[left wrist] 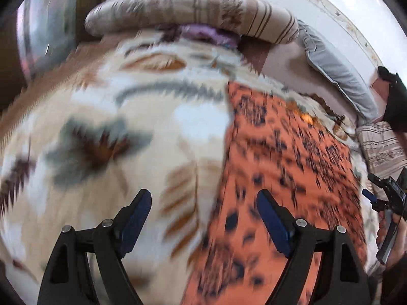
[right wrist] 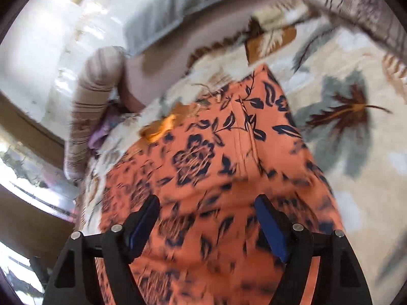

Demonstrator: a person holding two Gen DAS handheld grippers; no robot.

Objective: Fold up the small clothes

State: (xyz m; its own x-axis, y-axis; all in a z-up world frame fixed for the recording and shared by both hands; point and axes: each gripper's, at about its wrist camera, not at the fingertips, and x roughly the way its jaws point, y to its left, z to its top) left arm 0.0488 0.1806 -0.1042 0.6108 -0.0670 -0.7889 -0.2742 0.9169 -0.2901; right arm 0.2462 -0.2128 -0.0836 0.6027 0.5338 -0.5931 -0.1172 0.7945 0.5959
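Motion blur smears the blanket point(left wrist: 106, 117) and the print on the orange cloth point(left wrist: 287, 167) in the left view. The cloth's near end runs off the bottom edge in both views. A purple item point(left wrist: 203, 34) lies half hidden under the striped bolster point(left wrist: 193, 12).

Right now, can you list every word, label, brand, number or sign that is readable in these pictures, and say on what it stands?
None is readable: no text shows on the orange floral garment, the leaf-print blanket, the striped bolster or either gripper; both views are motion-blurred.
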